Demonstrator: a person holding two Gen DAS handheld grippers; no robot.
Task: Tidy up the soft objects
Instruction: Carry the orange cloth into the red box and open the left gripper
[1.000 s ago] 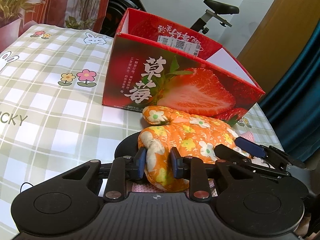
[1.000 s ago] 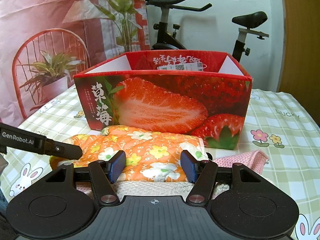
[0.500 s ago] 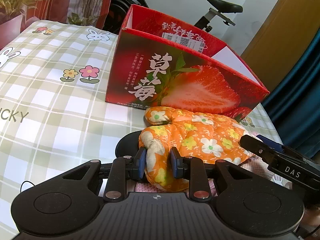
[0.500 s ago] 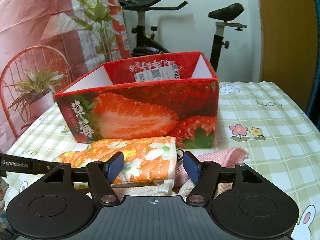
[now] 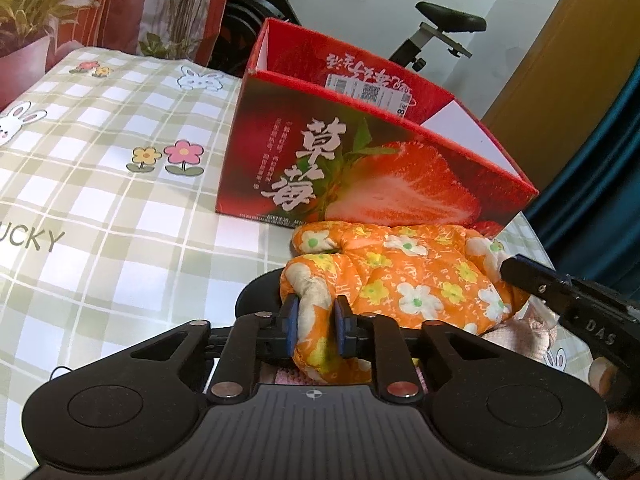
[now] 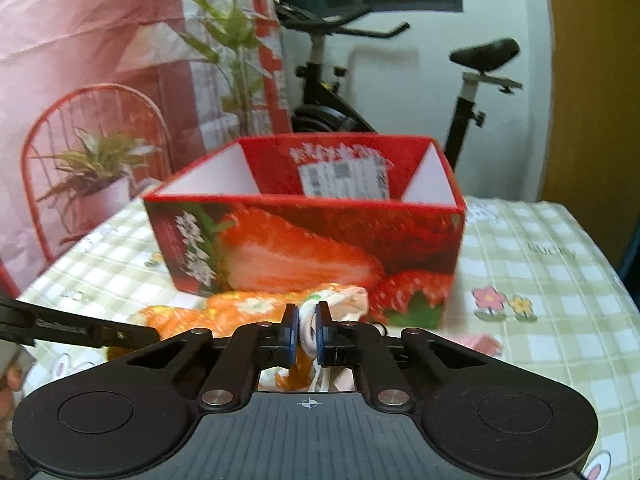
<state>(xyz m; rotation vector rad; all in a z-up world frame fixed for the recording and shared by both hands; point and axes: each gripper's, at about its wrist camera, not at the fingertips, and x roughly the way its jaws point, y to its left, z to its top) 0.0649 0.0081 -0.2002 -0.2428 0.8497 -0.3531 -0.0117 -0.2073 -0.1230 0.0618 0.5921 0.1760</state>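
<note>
Checked tablecloth [image 5: 100, 216] with rabbits and flowers covers the table, and an exercise bike [image 6: 400, 92] stands beyond it against the white wall. A second ago the right gripper [image 6: 307, 330] stood spread over the wide cuff end of the orange floral oven mitt [image 5: 404, 276]; now its blue pads are pressed together on the mitt's pale cuff edge, and the view sits a little higher, looking further down into the open strawberry box [image 5: 360, 168]. The left gripper [image 5: 316, 326] has drawn its jaws in further and they are closing at this moment, pinching a fold at the mitt's fingertip end. The mitt lies stretched between the two grippers, just in front of the box's near wall, its thumb nearest the box in the left wrist view. It sits on top of a pink knitted cloth [image 5: 520, 334], which peeks out at the right in both views. A black round object [image 5: 256, 296] shows under the mitt's left end on the tablecloth; what it is cannot be told. Both grippers point forward and downward toward the box, the left one coming in from the mitt's left end and the right one from its right. In the left wrist view the right gripper's black finger reaches in from the right edge to the mitt's cuff.
</note>
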